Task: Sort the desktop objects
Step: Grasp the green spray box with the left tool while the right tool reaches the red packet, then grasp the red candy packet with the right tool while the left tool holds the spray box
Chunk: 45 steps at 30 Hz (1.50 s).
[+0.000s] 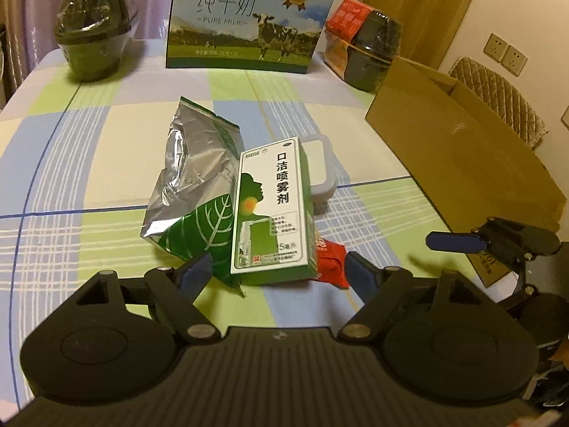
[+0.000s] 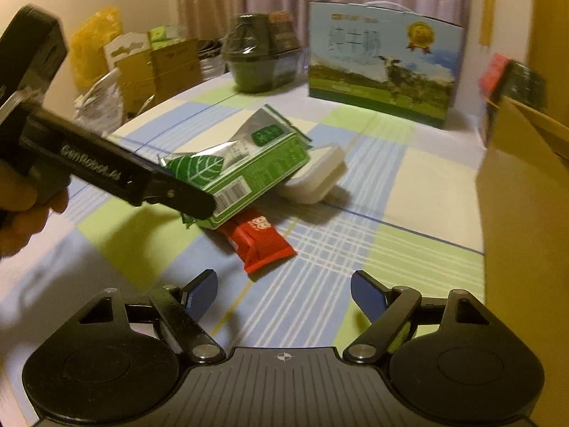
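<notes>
A green-and-white spray box lies tilted on a pile at mid-table, over a silver-and-green foil bag, a red snack packet and a white lidded box. My left gripper is open, its blue fingers on either side of the spray box's near end. In the right wrist view the left gripper's finger touches that box. My right gripper is open and empty, just short of the red packet. It also shows in the left wrist view.
An open cardboard box stands at the table's right side. A blue milk carton case stands at the back, between a dark wrapped bowl stack and another beside a red pack. Boxes and bags sit beyond the left edge.
</notes>
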Tool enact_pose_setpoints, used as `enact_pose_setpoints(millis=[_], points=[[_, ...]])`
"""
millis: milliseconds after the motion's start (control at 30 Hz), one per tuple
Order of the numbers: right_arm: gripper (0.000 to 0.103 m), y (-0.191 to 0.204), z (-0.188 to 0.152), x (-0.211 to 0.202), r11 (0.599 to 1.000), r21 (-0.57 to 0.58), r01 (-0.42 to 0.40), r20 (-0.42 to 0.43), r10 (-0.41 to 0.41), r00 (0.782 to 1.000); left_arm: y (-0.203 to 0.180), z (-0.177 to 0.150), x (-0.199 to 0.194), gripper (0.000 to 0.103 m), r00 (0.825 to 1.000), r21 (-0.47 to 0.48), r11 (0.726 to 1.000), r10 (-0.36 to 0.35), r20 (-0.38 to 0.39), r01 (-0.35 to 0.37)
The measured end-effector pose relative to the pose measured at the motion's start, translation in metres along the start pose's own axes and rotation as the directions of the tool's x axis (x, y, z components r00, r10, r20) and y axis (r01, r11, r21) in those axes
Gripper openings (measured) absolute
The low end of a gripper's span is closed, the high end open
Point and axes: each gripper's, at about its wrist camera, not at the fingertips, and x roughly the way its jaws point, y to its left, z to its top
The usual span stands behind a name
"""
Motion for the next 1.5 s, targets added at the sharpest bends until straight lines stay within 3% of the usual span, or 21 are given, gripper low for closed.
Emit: enact_pose_setpoints(millis=[367, 467, 533, 600, 700, 833, 1100, 1400, 1500], points=[[0.070, 0.000, 0.017, 0.036, 0.991, -0.111, -0.073, -0.021, 0.071, 0.997, 0.010, 0.010, 0.023, 0.070, 0.996, 0.001, 0.998, -0.066, -0.067, 0.066], [0.067, -0.002, 0.023, 0.044, 0.987, -0.127, -0.100, -0.024, 0.098, 0.995, 0.014, 0.011, 0.026, 0.056, 0.994, 0.000, 0.997, -0.072, -0.082, 0.072], [0.065, -0.001, 0.026, 0.050, 0.984, -0.142, -0.109, -0.029, 0.106, 0.994, 0.016, 0.011, 0.027, 0.055, 0.993, -0.011, 0.997, -0.079, -0.085, 0.079], [0.060, 0.001, 0.028, 0.056, 0.980, -0.155, -0.125, -0.039, 0.121, 0.992, 0.017, 0.011, 0.027, 0.055, 0.993, -0.016, 0.996, -0.084, -0.084, 0.082], [0.038, 0.003, 0.027, 0.061, 0.979, -0.159, -0.124, -0.063, 0.115, 0.991, 0.015, 0.011, 0.026, 0.055, 0.994, 0.001, 0.998, -0.067, -0.085, 0.067], [0.027, 0.002, 0.021, 0.053, 0.992, -0.107, -0.068, -0.068, 0.061, 0.996, 0.010, 0.008, 0.022, 0.055, 0.996, 0.053, 0.998, -0.025, -0.089, 0.030], [0.026, 0.007, -0.006, 0.007, 1.000, 0.007, 0.015, -0.102, -0.015, 0.995, -0.004, -0.007, 0.012, 0.054, 0.995, 0.094, 0.996, 0.016, -0.094, -0.007], [0.026, 0.012, -0.052, -0.061, 0.981, 0.169, 0.092, -0.114, -0.074, 0.991, -0.048, -0.053, -0.020, 0.050, 0.994, 0.146, 0.989, 0.050, -0.095, -0.035], [0.036, 0.016, -0.059, -0.072, 0.979, 0.175, 0.108, -0.104, -0.090, 0.990, -0.056, -0.068, -0.031, 0.050, 0.995, 0.141, 0.989, 0.061, -0.078, -0.049]])
